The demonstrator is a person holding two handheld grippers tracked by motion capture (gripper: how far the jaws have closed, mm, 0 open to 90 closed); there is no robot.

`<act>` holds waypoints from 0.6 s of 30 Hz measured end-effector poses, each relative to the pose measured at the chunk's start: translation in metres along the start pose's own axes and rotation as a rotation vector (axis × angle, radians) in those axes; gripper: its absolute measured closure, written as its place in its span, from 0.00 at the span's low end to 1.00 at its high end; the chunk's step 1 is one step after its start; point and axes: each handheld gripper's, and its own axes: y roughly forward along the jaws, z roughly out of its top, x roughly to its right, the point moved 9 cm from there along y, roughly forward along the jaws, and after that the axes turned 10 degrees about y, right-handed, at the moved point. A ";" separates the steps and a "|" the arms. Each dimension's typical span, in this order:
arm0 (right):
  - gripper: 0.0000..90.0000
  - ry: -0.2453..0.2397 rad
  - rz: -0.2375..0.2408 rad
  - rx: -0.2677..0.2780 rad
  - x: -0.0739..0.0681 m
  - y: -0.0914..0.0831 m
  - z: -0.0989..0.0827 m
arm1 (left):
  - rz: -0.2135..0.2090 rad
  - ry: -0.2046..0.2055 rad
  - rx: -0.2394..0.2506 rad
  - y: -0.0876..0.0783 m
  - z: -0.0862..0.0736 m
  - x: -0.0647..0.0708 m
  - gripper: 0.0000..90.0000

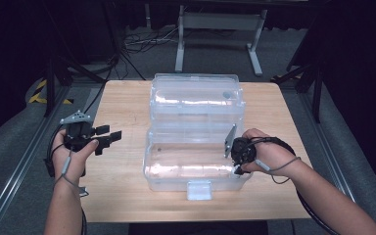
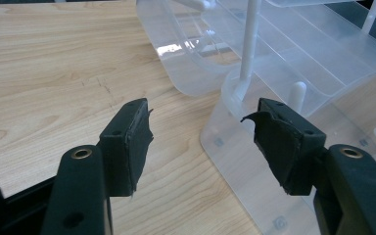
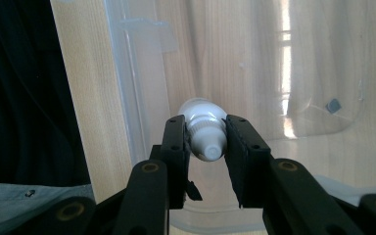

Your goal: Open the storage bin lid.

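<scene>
A clear plastic box [image 1: 149,147] stands open in the middle of the wooden table [image 1: 122,186], its lid [image 1: 196,93] folded back. My right gripper [image 3: 205,122] points down into the box's right end, shut on a small white bottle [image 3: 203,132] held by its neck, cap toward the camera. In the high view the right gripper [image 1: 237,166] sits over the box's right wall. My left gripper [image 1: 111,133] hovers left of the box, open and empty. In the left gripper view its jaws [image 2: 203,110] stand wide, facing the box's near corner [image 2: 235,147].
A white latch [image 1: 199,190] sticks out at the box's front edge. Bare table lies left and right of the box. A metal frame's legs [image 1: 179,49] and cables [image 1: 142,41] are on the floor behind the table.
</scene>
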 end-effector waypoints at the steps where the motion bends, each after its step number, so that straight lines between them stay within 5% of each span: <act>1: 0.80 0.000 -0.001 0.006 0.000 0.002 0.000 | 0.000 0.000 -0.001 0.000 0.000 0.000 0.44; 18: 0.80 0.002 0.026 -0.018 -0.001 0.020 -0.003 | -0.002 0.002 -0.006 0.002 -0.001 0.000 0.44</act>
